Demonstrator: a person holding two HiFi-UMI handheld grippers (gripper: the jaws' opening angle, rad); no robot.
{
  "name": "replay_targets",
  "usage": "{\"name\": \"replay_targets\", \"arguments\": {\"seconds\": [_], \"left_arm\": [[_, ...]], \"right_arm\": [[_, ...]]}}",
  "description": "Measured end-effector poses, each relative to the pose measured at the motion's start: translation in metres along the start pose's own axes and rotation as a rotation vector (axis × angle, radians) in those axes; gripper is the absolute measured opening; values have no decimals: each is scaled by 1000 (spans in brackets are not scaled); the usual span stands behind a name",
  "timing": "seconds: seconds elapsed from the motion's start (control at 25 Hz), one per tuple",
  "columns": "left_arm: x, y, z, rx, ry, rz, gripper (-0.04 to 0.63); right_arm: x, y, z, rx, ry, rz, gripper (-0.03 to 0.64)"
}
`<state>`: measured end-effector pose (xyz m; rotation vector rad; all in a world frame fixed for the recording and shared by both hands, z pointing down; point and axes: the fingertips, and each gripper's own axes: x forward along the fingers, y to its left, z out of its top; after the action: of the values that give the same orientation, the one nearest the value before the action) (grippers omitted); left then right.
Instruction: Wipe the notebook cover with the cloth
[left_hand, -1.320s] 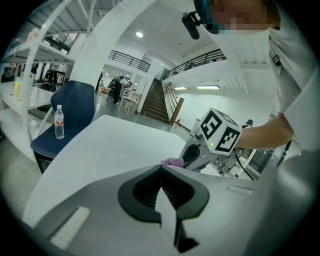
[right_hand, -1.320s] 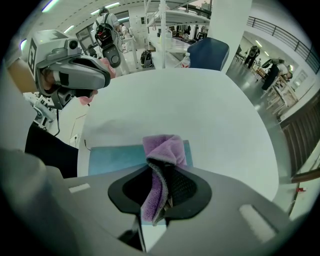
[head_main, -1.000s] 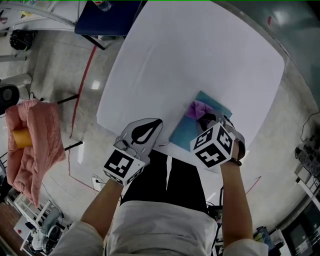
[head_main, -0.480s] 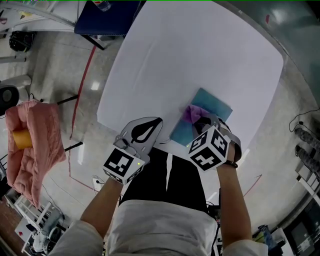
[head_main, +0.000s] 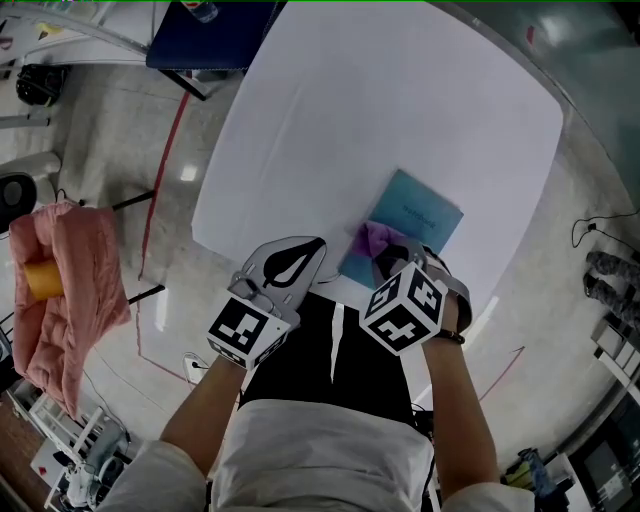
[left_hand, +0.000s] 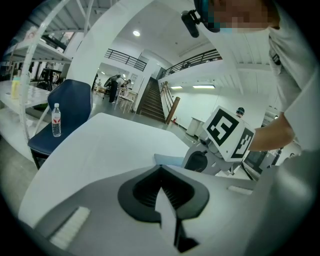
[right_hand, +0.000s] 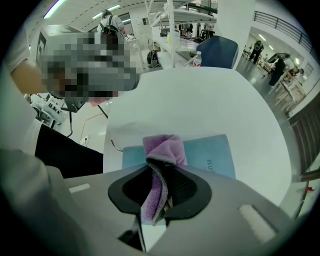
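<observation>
**Cloth**: purple and bunched. It is clenched between the jaws of the right gripper. Its free end is folded forward past the jaw tips and rests on the notebook.

**Notebook:** teal cover, lying flat on the bench in the lower right of the head view, near the bench edge. It is turned so that one corner points to the upper right of the frame. The cloth touches the lower-left end of the cover, nearest the person. The rest of the cover lies bare beyond the jaws and carries small dark print too small to read. In the head view the right gripper's body covers that near end.

**Left gripper**: jaws pressed together with nothing between them. It is held over the lower edge of the bench, left of the notebook and apart from it. Its own view shows a sliver of the teal cover, with the right gripper at centre right.

**Bench:** white, plain, with rounded corners.

**Surroundings:**
- A blue chair sits at the top of the frame by the far edge of the bench, with a water bottle standing on it.
- Pink fabric is heaped at the left of the frame, with an orange cylinder against it.
- A red line runs across the pale, glossy floor.
- A staircase shows in the background of the left gripper view.
</observation>
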<state>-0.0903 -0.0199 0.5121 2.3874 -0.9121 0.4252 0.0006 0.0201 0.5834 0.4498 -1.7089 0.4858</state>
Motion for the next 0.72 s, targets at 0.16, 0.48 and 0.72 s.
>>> {"name": "replay_targets", "arguments": {"seconds": [0.16,0.48,0.72], "left_arm": [[-3,-2,-1,6,2,-3,0],[-6,-9,-6,9,1,-13,0],[-11,-11,-8,7,-4,-10,0]], "right_arm": [[-1,13,-2,8,-4,13,98],[1,38,-4,12,-6,48,98],[2,54,-6,4,-7,70,98]]}}
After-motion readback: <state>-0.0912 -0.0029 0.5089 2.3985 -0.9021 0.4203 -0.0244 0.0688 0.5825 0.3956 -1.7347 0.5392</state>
